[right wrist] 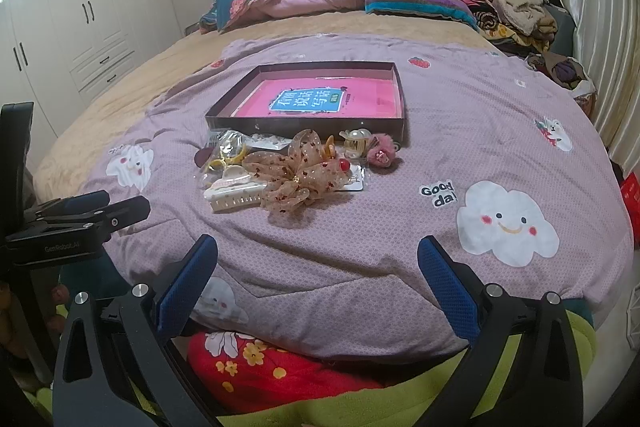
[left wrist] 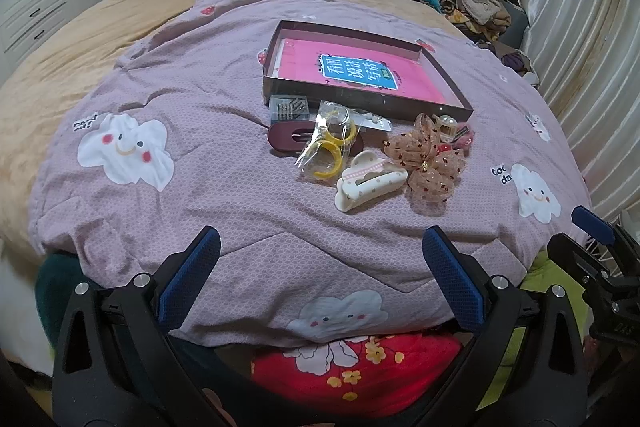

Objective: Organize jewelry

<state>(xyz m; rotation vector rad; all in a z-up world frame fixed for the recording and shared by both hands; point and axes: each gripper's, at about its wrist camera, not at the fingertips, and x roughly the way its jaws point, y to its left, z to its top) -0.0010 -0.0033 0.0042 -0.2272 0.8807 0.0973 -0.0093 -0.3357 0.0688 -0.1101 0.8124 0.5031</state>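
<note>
The hair accessories point(left wrist: 372, 151) lie on the quilt point(left wrist: 200, 187), just before the tray point(left wrist: 456, 95).

Bow point(right wrist: 296, 167) hides part of the card point(right wrist: 354, 181); bagged trinkets point(left wrist: 326, 143) too small to identify.

Your left gripper point(left wrist: 320, 259) hovers with jaws wide apart over the quilt point(left wrist: 200, 187), near the cream hair claw point(left wrist: 370, 183) and dark tray point(left wrist: 360, 71).

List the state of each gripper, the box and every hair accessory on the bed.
Left gripper: open, holding nothing.
Right gripper: open, holding nothing.
Dark shallow cardboard box: lidless, pink book inside.
Cream plastic claw clip: outside box, on quilt.
Sheer beige dotted bow: outside box.
Bagged yellow rings: sealed, outside box.
</note>
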